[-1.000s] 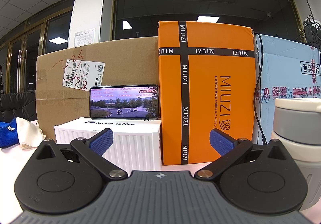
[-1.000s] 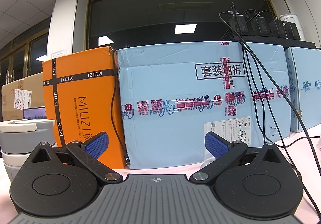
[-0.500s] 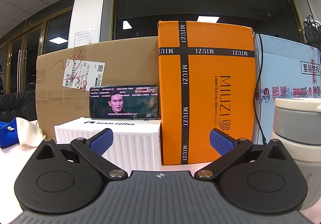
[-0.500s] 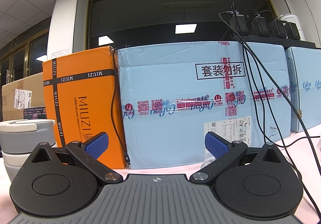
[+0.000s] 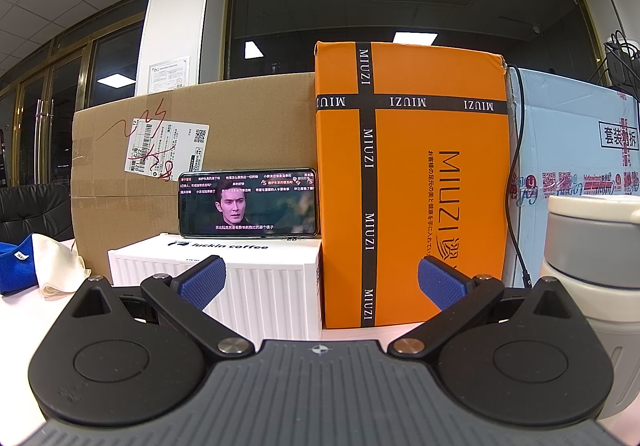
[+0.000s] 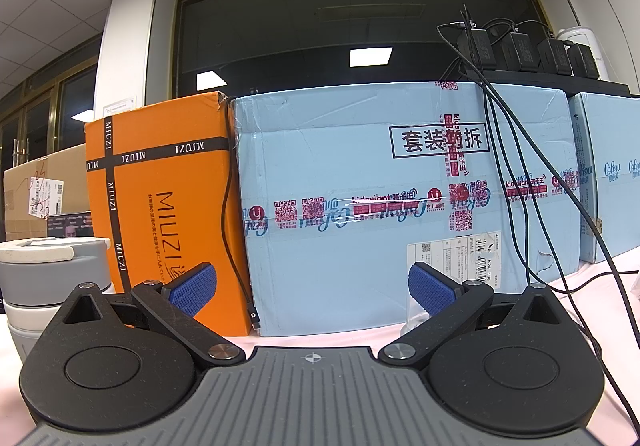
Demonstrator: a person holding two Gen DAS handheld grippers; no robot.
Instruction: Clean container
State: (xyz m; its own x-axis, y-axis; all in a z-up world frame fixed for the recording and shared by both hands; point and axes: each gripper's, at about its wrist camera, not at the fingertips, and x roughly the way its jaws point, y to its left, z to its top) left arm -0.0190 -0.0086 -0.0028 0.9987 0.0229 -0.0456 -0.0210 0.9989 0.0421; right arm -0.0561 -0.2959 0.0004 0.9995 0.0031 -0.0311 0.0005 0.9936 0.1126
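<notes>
A grey and white lidded container (image 5: pixel 596 270) stands on the table at the right edge of the left wrist view. It also shows at the left edge of the right wrist view (image 6: pixel 52 286). My left gripper (image 5: pixel 320 282) is open and empty, to the left of the container. My right gripper (image 6: pixel 312 290) is open and empty, to the right of the container. A white cloth (image 5: pixel 56 266) and a blue cloth (image 5: pixel 16 262) lie at the far left in the left wrist view.
A row of boxes stands close behind: a brown carton (image 5: pixel 192 166), an orange MIUZI box (image 5: pixel 412 182), a light blue box (image 6: pixel 400 206). A phone (image 5: pixel 248 202) playing video rests on a white box (image 5: pixel 224 278). Black cables (image 6: pixel 540 186) hang at the right.
Only the picture on the phone screen has changed. Both grippers and the container have stayed still.
</notes>
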